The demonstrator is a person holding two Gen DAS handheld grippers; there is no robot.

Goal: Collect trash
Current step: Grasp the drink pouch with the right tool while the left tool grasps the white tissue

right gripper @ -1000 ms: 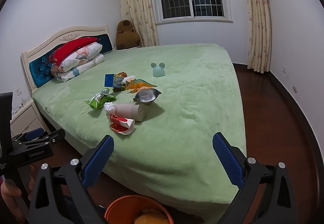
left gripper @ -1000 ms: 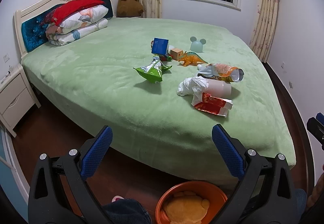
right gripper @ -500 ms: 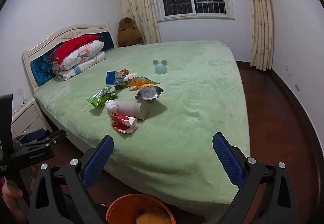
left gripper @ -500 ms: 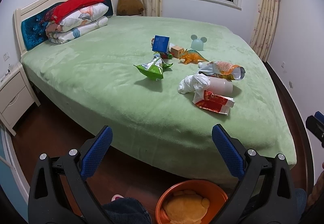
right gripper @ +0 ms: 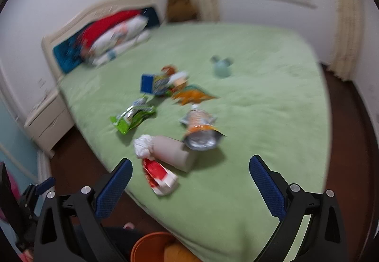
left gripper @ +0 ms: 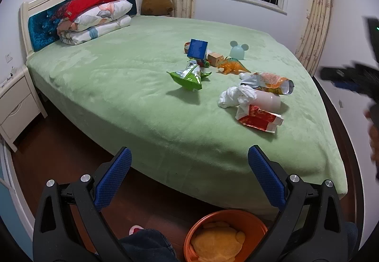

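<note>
Trash lies on the green bed (left gripper: 132,86): a green snack bag (left gripper: 189,76), an orange-and-silver chip bag (left gripper: 270,80), a pale paper cup stuffed with white tissue (left gripper: 251,99), and a red-and-white wrapper (left gripper: 259,118). An orange bin (left gripper: 225,236) stands on the floor below my left gripper (left gripper: 189,175), which is open and empty, short of the bed's edge. My right gripper (right gripper: 190,179) is open and empty over the bed's near edge. The red wrapper (right gripper: 160,175) and the cup (right gripper: 169,151) lie just past its left finger. The right wrist view is blurred.
Toys sit behind the trash: an orange dinosaur (left gripper: 233,66), a blue box (left gripper: 197,48), a wooden block (left gripper: 215,58), a mint mouse-eared dome (left gripper: 238,50). Folded bedding (left gripper: 94,18) lies at the headboard. A white nightstand (left gripper: 16,108) stands on the left.
My right gripper has swung forward and down over the bed's edge, close to the red wrapper and the cup. The left gripper has barely moved. Both stay open.
</note>
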